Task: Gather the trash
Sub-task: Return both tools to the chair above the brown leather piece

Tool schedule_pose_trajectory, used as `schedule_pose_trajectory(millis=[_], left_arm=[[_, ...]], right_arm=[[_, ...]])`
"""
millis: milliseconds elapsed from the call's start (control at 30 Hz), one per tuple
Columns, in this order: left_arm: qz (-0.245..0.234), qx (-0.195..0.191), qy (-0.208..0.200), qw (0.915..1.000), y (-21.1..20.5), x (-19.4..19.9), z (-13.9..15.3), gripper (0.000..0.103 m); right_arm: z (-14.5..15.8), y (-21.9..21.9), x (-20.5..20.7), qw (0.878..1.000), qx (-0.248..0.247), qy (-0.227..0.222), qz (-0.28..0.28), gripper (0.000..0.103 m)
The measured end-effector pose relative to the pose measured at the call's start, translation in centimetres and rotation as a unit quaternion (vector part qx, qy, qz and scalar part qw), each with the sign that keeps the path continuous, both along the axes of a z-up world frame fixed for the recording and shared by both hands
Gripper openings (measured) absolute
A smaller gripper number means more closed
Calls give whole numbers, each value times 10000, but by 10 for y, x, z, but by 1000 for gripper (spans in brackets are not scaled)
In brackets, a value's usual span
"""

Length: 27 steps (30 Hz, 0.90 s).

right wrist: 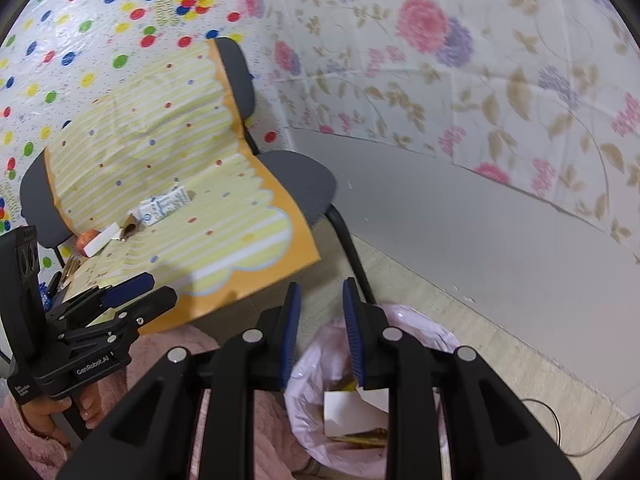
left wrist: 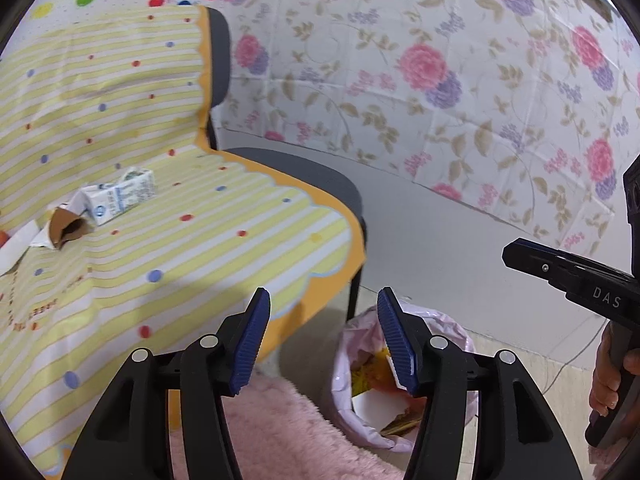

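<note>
Left claw (left wrist: 324,336) spread wide – empty, right claw (right wrist: 318,332) slightly parted, empty – above pink trash bag (right wrist: 320,364)

White letters "DAS" stand on the black body of the right gripper (left wrist: 600,292), seen at three o'clock in the left wrist view. In the right wrist view, at eight o'clock, the left gripper (right wrist: 120,304) carries a white "GenRobot.AI" label; smaller white print lower on its handle is too small to read. Print on the milk carton (left wrist: 120,196) is blurred.
</note>
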<state>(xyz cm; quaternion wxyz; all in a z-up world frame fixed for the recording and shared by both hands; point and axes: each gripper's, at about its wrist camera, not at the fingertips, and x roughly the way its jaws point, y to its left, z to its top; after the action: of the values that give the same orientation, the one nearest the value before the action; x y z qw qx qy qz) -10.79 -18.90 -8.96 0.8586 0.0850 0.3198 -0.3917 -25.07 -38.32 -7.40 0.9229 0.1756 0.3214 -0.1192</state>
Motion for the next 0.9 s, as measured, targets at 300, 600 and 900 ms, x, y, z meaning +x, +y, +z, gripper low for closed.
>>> schedule_pose_trajectory(millis=[300, 600, 900], left_arm=[[801, -2, -146, 9967, 49, 29, 15, 62], [1696, 49, -71, 9855, 104, 68, 20, 68], [2389, 92, 12, 9710, 152, 108, 26, 69]], right_arm=[[14, 34, 52, 9982, -160, -48, 582, 30], [26, 76, 118, 9918, -274, -73, 1248, 33], [34, 108, 177, 9846, -340, -101, 1713, 41]])
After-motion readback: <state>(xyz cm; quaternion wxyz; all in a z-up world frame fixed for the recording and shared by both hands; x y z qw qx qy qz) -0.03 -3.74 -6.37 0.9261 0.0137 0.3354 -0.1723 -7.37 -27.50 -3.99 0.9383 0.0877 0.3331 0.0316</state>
